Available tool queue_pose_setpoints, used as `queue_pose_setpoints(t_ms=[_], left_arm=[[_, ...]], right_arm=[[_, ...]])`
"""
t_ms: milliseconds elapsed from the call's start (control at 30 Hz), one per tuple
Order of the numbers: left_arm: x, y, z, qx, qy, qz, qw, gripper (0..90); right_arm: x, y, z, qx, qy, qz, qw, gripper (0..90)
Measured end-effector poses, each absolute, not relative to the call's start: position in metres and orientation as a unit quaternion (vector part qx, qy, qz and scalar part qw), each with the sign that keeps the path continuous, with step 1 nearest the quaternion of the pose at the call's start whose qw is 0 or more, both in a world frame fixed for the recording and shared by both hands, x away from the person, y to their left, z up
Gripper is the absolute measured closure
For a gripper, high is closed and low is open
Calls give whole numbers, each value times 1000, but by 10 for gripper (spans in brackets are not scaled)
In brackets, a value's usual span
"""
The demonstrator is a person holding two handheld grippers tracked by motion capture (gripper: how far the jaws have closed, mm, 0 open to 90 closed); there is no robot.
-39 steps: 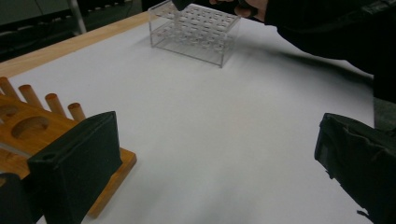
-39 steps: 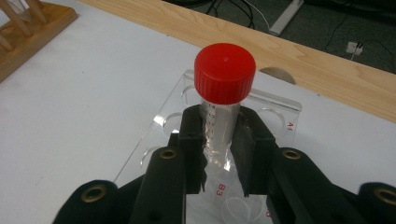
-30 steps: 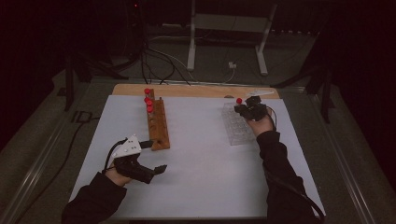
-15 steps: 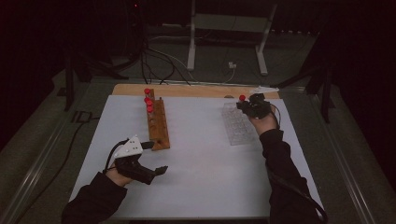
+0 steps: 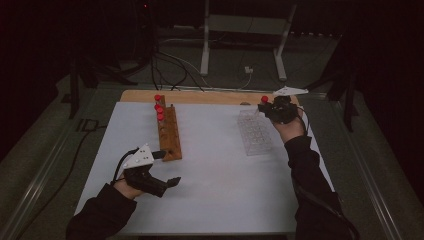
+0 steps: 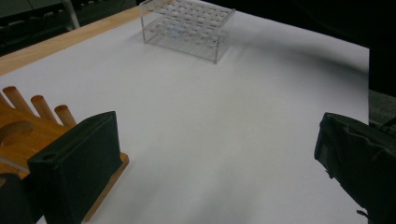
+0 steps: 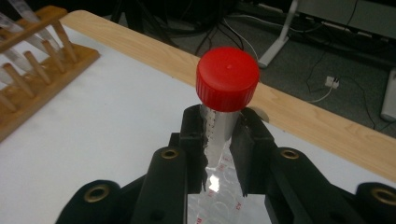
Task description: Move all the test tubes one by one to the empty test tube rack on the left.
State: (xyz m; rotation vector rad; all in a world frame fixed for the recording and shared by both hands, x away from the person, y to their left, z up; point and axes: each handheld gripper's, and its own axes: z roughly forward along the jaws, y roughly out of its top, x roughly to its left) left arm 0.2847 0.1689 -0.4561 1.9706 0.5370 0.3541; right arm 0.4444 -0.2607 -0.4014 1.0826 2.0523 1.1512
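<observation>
Right tongs (image 5: 270,107) raised at upper right of high view over clear rack (image 5: 257,132), clamped on red-capped tube (image 7: 224,100), tube upright, cap up. Left tongs (image 5: 167,167) low at lower left, jaws wide, empty, beside wooden rack (image 5: 167,132).

High view looked down and forward over my white-covered table (image 5: 220,200). My left gripper camera sat low, facing the clear plastic grid rack (image 6: 187,28), also in high view (image 5: 257,132); right camera close on jaws.
</observation>
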Motion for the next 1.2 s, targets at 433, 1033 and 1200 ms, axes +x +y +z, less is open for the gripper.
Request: queue_pose_setpoints(t_ms=[433, 1033, 1200], left_arm=[[287, 158, -447, 822, 226, 126, 507, 13], [294, 147, -426, 825, 208, 124, 510, 17], [295, 141, -422, 828, 200, 119, 511, 17]], right_arm=[[413, -234, -392, 350, 792, 435, 249, 754], [371, -205, -409, 295, 827, 427, 218, 754], [359, -198, -412, 279, 833, 429, 211, 754]])
